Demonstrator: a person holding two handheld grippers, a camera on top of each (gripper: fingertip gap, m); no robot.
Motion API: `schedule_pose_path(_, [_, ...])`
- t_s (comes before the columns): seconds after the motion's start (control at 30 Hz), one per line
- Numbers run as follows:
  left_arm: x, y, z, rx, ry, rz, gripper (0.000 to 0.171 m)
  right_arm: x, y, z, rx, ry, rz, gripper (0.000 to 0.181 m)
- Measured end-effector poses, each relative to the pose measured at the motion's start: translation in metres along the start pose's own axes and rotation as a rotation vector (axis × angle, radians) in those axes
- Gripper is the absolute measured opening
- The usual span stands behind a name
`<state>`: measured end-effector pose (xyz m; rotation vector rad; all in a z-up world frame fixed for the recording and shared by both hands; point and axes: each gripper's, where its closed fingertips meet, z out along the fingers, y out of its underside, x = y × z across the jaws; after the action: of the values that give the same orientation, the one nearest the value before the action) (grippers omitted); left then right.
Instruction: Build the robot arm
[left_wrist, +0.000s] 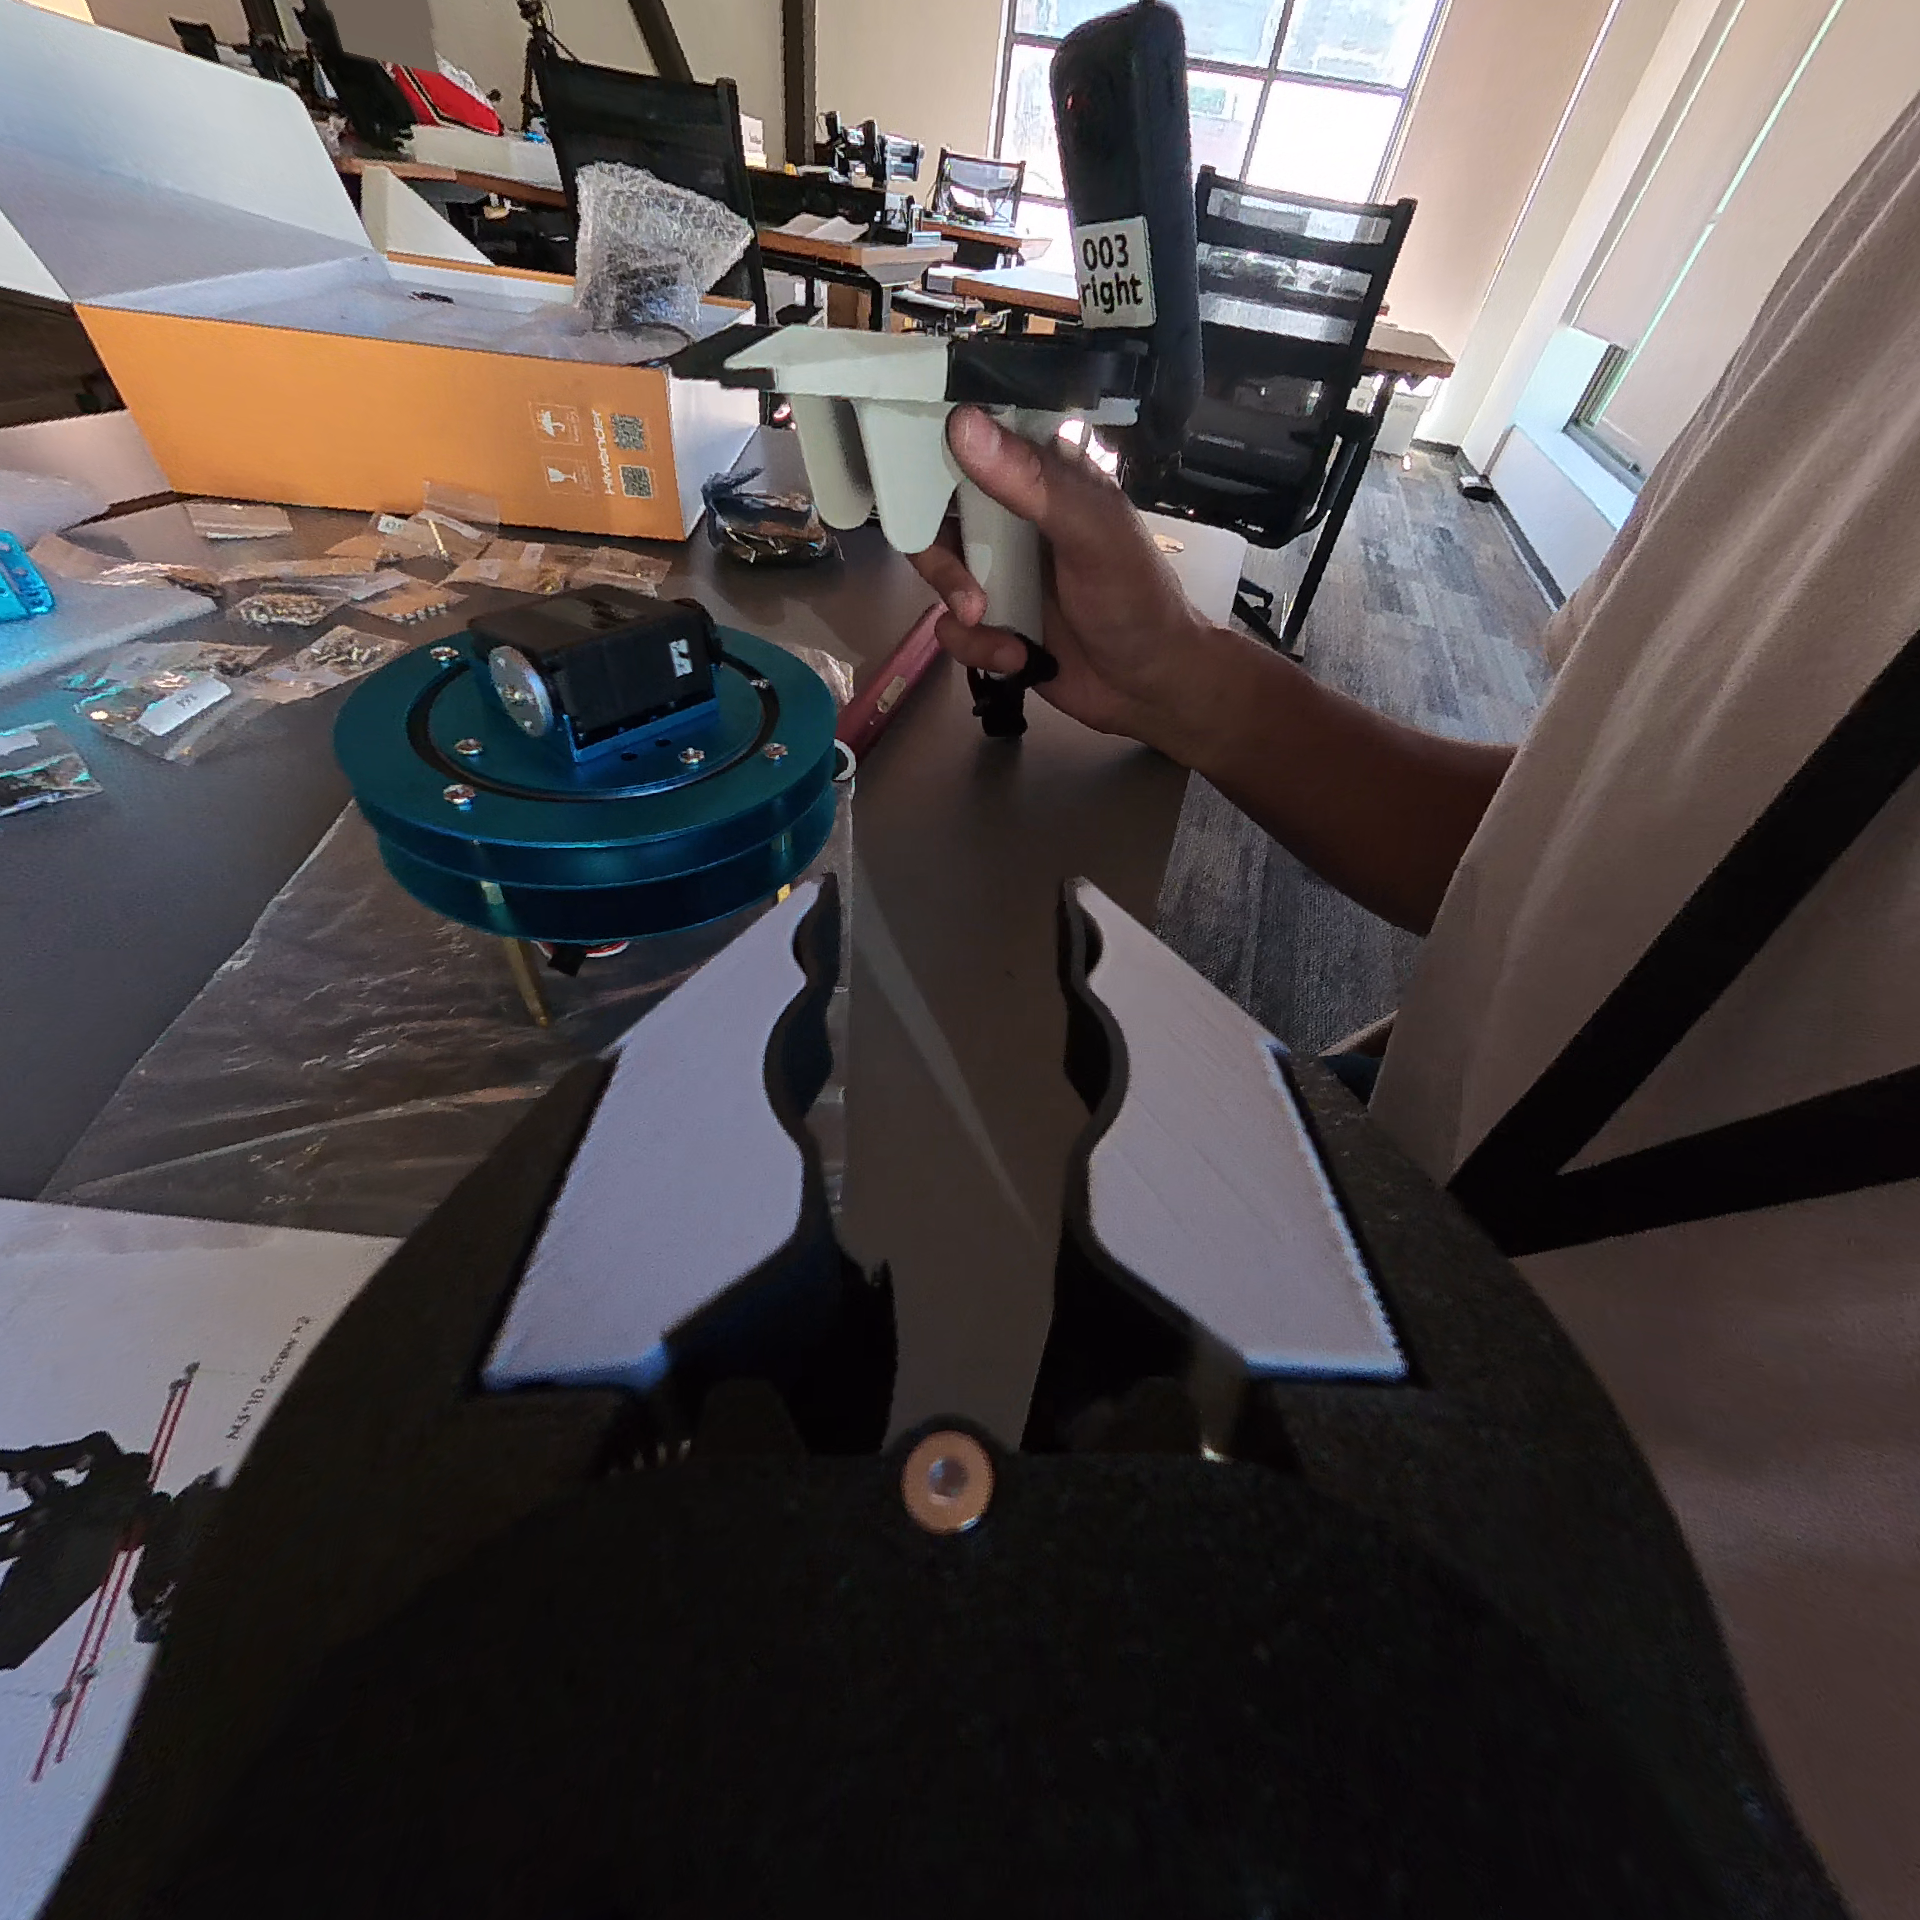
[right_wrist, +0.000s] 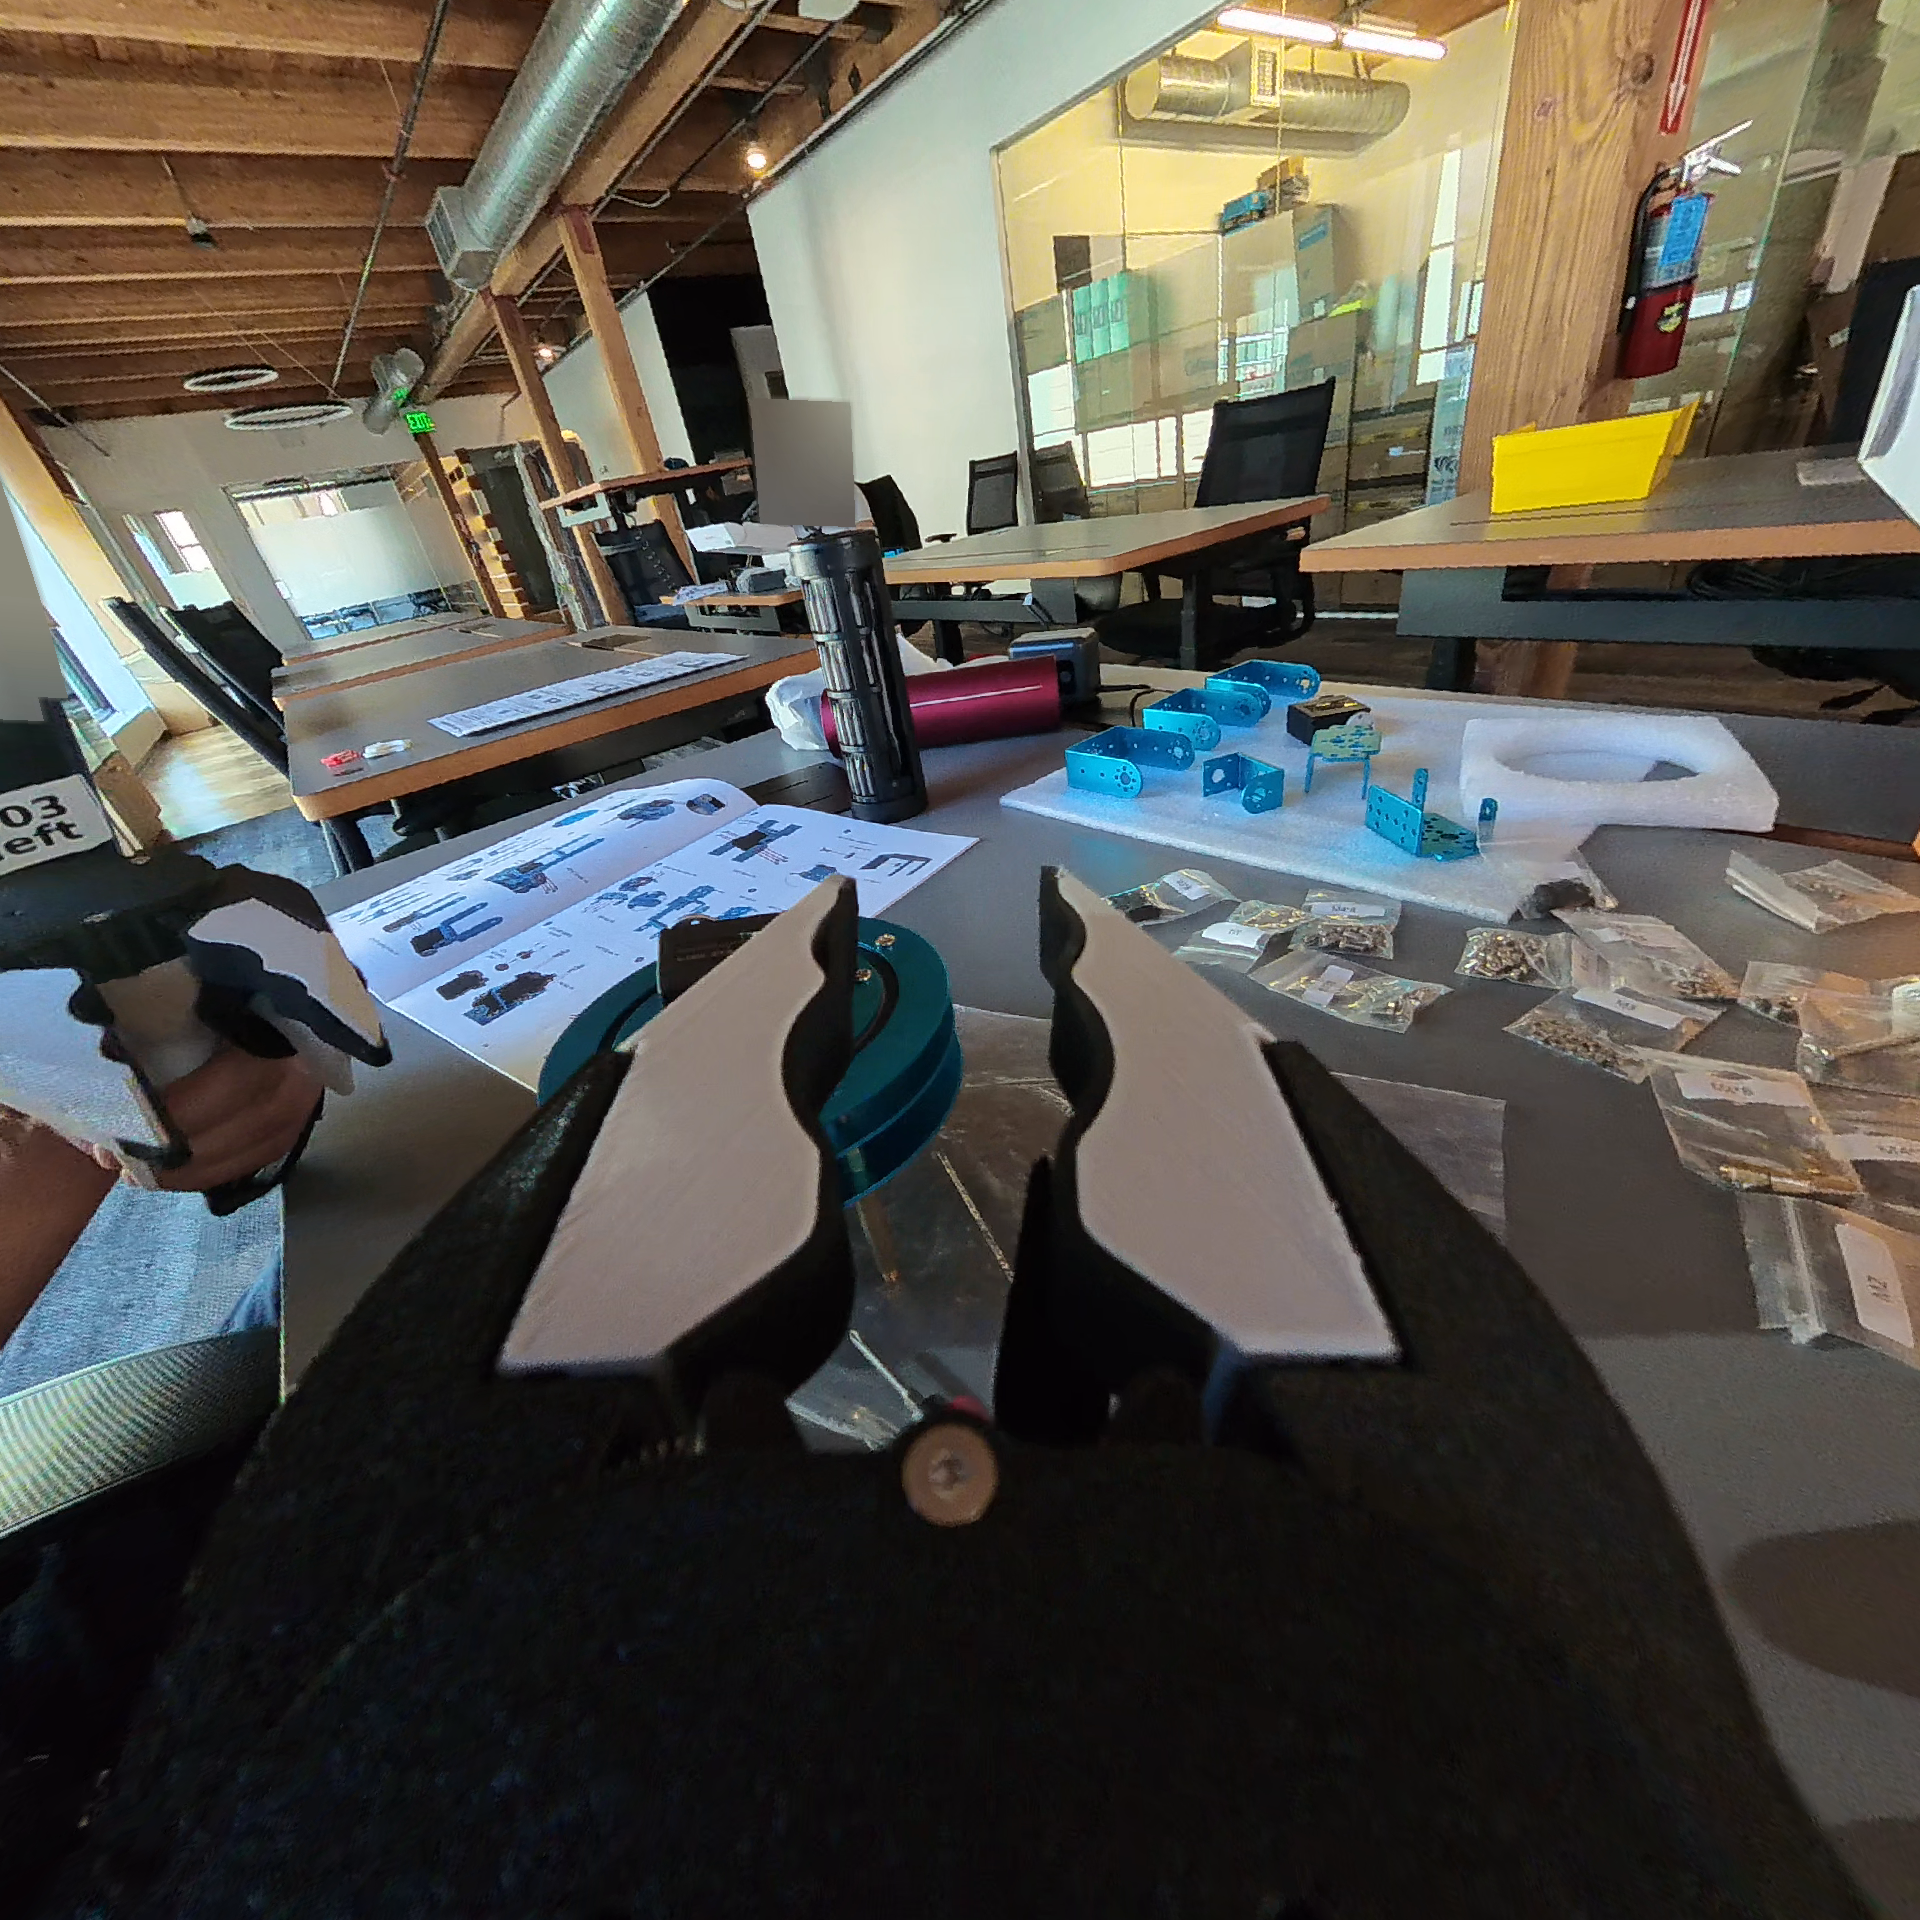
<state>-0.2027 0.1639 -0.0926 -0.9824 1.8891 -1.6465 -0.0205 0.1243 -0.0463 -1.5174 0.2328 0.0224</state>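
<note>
A round teal metal base (left_wrist: 582, 821) with a black servo block (left_wrist: 597, 665) on top stands on short brass legs on a clear plastic sheet on the grey table. My left gripper (left_wrist: 951, 899) is open and empty, just right of the base and near the table edge. My right gripper (right_wrist: 945, 899) is open and empty, held above the table with the teal base (right_wrist: 904, 1070) partly hidden behind its left finger. The right gripper also shows in the left wrist view (left_wrist: 727, 364), held by a hand (left_wrist: 1070, 582) above the table.
An open orange box (left_wrist: 416, 416) stands behind the base. Small bags of screws (right_wrist: 1600, 1018) lie scattered, blue metal brackets (right_wrist: 1247, 758) sit on white foam, an open manual (right_wrist: 582, 914) lies flat, and a black cylinder (right_wrist: 862, 686) and a maroon tube (right_wrist: 977, 701) stand behind it. One gripper's finger ends stand about 20 cm off the other's.
</note>
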Motion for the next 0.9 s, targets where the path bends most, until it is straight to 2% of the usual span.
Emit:
schedule_pose_path(0.33, [-0.001,-0.001,-0.005,-0.013,-0.010,0.023,0.041,0.000,0.002,0.002,-0.016,0.004,-0.005,0.032])
schedule_pose_path(0.9, [0.004,-0.005,0.015,-0.015,0.040,0.075,0.042,-0.003,0.004,0.002,-0.024,-0.020,0.004,0.030])
